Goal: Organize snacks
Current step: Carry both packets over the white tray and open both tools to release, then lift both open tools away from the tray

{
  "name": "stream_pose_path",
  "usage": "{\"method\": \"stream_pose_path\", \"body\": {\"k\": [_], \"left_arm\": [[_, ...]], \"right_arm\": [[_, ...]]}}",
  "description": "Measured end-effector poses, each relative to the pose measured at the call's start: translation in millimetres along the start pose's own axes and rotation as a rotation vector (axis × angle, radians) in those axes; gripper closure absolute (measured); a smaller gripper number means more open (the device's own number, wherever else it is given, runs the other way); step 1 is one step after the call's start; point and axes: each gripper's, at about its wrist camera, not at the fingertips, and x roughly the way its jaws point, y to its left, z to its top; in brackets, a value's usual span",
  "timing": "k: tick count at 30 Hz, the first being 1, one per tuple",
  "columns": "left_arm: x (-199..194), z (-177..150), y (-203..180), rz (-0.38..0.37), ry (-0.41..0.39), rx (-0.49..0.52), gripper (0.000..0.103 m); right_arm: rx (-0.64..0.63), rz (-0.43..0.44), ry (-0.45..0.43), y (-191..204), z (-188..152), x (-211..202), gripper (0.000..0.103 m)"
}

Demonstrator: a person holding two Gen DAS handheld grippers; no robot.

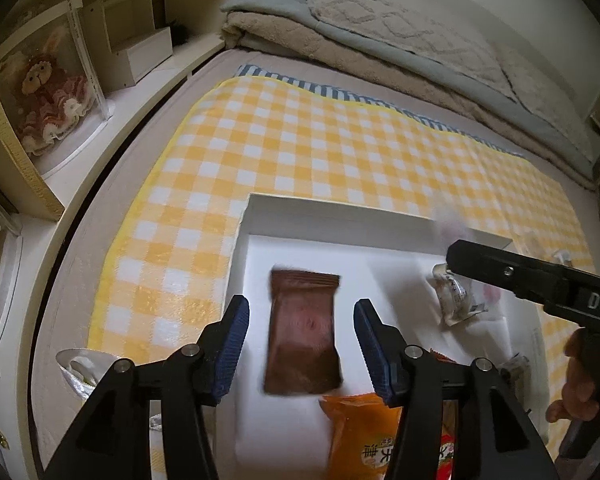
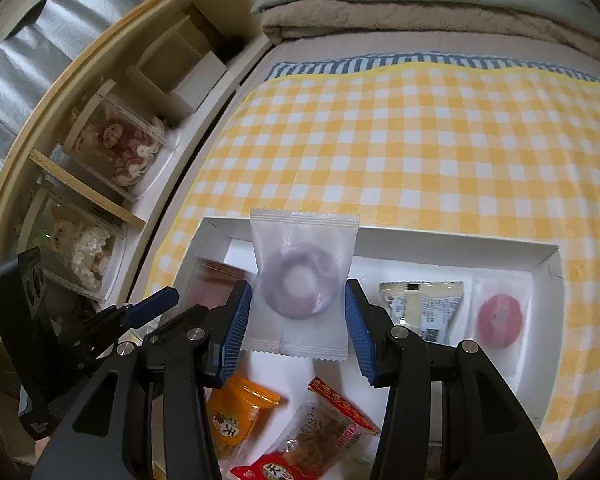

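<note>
Packet of purple ring snack sits clamped in right hand-held gripper above white box.

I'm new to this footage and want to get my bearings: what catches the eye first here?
The right claw grips a frosted white packet with a purple ring-shaped treat above the shallow white cardboard box. The left claw stands open around a brown foil snack packet, blurred, over the box. Everything sits on a yellow-and-white checked cloth.
</note>
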Motion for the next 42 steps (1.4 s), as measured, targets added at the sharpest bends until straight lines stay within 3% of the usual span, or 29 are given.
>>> {"method": "stream_pose_path", "body": {"k": [2, 10, 15, 28, 42], "left_arm": [[-1, -2, 1, -0.003, 0.001, -0.003, 0.049], [-1, -4, -2, -0.005, 0.024, 0.021, 0.048], [-4, -4, -2, -0.009, 0.024, 0.021, 0.035], [-21, -14, -2, -0.006, -0.004, 0.029, 0.000], [-55, -26, 2, -0.010, -0.006, 0.018, 0.000]], "right_arm": [[0.005, -0.001, 0.004, -1, 0, 4, 0.048], [-0.025, -0.045, 0.031, -3, -6, 10, 0.018], [-0.038, -0.063, 0.035, -7, -10, 5, 0.000], [-0.081, -0.116, 0.037, -3, -19, -11, 0.000], [-0.122, -0.173, -0.004, 5, -32, -46, 0.000]]}}
